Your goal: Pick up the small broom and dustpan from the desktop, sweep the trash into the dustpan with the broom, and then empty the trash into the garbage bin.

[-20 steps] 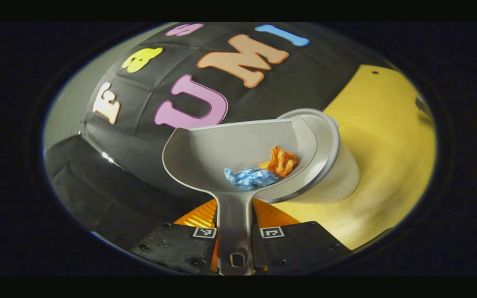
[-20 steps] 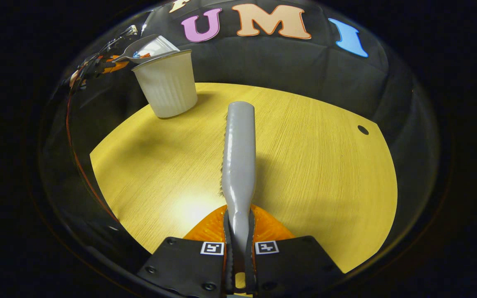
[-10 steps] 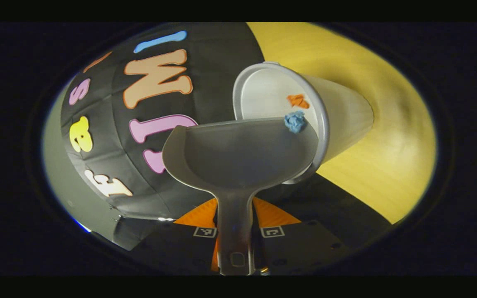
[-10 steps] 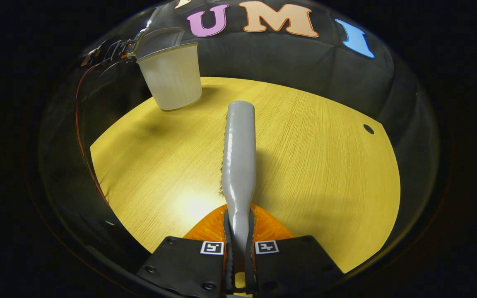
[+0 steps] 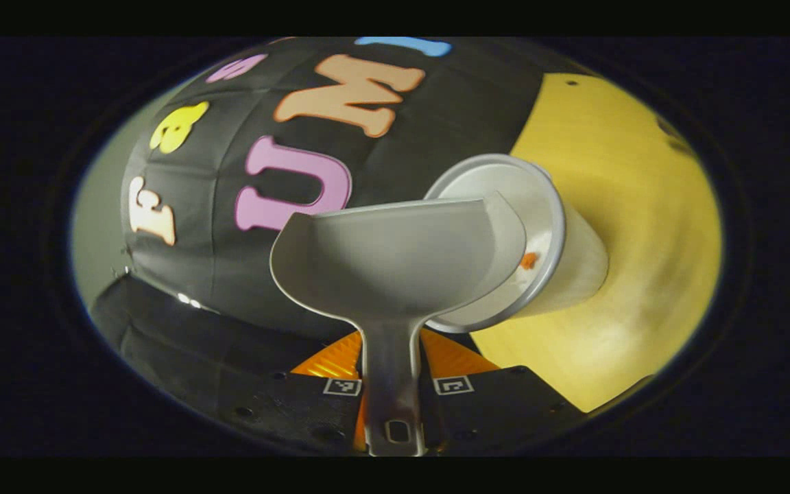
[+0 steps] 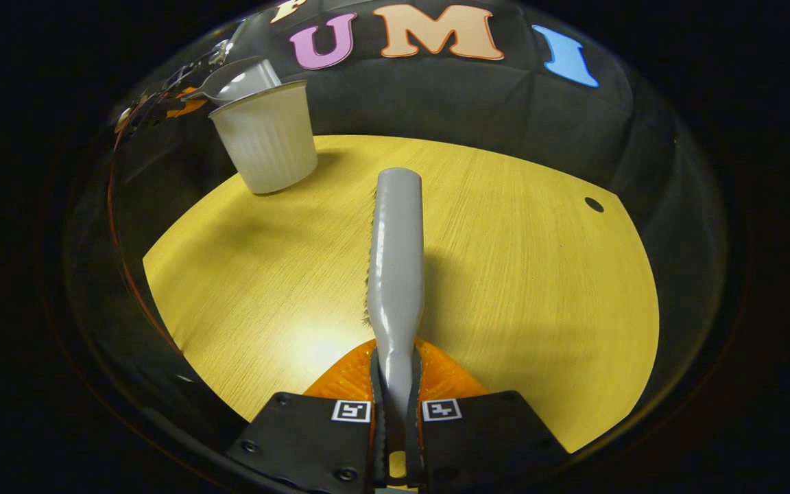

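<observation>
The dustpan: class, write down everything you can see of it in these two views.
The dustpan is a small grey scoop of smooth, plastic-looking material, with a flat front lip, raised curved side walls and a narrow handle with a hanging hole at its end. The left gripper is shut on that handle. Its pan looks empty and is held over the rim of the white ribbed garbage bin, where an orange scrap shows inside. In the right gripper view it sits above the bin.

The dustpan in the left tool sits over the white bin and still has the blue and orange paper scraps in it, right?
Not quite. The dustpan, held by the left tool, is over the white bin, but its scoop is empty. The left gripper view shows an orange scrap inside the bin.
</observation>
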